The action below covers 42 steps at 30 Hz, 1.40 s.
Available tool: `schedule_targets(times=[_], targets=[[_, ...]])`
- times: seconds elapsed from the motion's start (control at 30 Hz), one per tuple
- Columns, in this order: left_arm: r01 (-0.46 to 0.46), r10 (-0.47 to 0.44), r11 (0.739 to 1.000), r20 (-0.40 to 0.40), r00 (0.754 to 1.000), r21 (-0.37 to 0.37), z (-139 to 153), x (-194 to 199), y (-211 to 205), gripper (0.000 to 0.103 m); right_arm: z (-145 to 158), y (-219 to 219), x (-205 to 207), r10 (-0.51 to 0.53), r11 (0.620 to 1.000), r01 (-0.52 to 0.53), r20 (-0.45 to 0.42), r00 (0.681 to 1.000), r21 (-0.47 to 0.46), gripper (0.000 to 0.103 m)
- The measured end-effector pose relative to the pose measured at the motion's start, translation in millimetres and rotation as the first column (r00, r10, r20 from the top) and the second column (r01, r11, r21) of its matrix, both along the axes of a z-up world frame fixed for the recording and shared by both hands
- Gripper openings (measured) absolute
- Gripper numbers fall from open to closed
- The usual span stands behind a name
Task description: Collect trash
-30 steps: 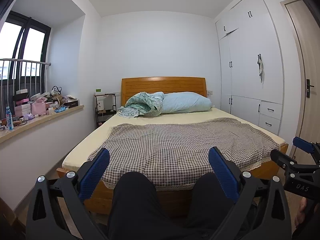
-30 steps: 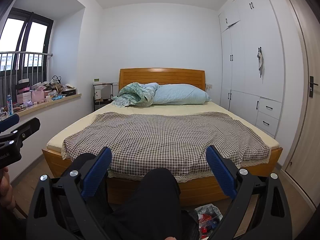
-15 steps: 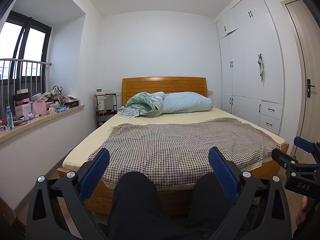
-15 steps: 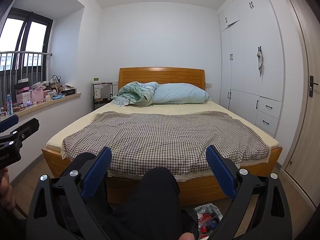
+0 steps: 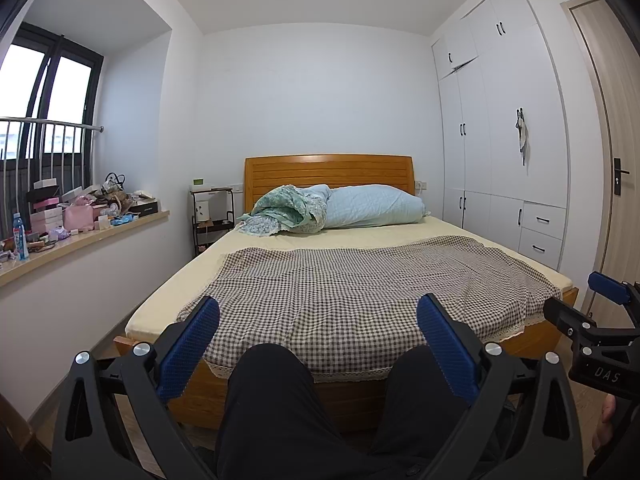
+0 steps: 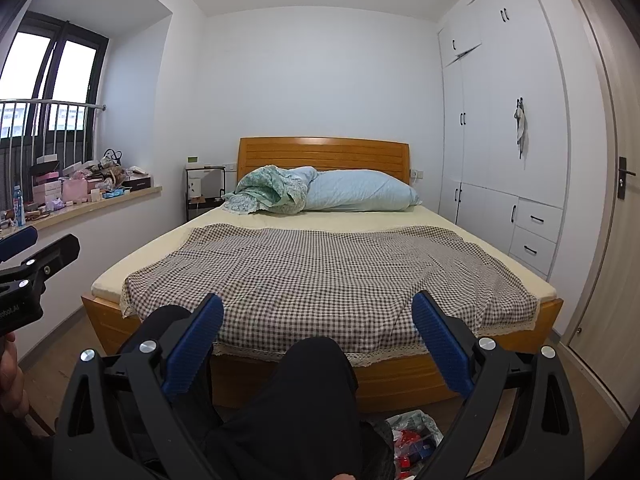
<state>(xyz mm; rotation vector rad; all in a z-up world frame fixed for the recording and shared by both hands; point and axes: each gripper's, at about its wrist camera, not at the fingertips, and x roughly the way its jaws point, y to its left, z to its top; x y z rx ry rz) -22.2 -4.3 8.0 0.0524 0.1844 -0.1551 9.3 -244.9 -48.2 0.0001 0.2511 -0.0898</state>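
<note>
Both black blue-padded grippers, left gripper [image 5: 318, 336] and right gripper [image 6: 318, 334], gape wide and empty, so collecting seems unstarted; next likely reaches down to the crinkled clear plastic trash bag [image 6: 416, 434].

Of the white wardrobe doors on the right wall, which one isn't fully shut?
The small upper wardrobe door nearest the bed wall: its lower edge hangs askew, leaving a dark gap, while the tall doors below and beside it sit flush.

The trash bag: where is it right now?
The trash bag shows only in the right wrist view, bottom centre-right, on the floor at the foot of the bed, beside the person's knee.
</note>
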Motion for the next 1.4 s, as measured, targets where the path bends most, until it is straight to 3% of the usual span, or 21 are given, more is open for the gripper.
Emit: schedule_targets(times=[0.9, 1.17, 1.4], targets=[[-0.009, 0.009, 1.0, 0.003, 1.0, -0.012, 2.1, -0.8, 0.7, 0.096, -2.6, -2.3, 1.1, -0.009, 1.0, 0.009, -0.006, 1.0, 0.002, 0.091], [0.033, -0.032, 0.999, 0.016, 0.999, -0.014, -0.2, -4.9, -0.6, 0.096, -5.4, -2.7, 3.5, -0.014, 1.0, 0.014, -0.012, 1.0, -0.004, 0.091], [0.004, -0.005, 0.999, -0.04, 0.999, -0.041, -5.1, 12.0, 3.7, 0.096, -6.2, -4.1, 7.0, -0.014, 1.0, 0.014, -0.006, 1.0, -0.012, 0.091]])
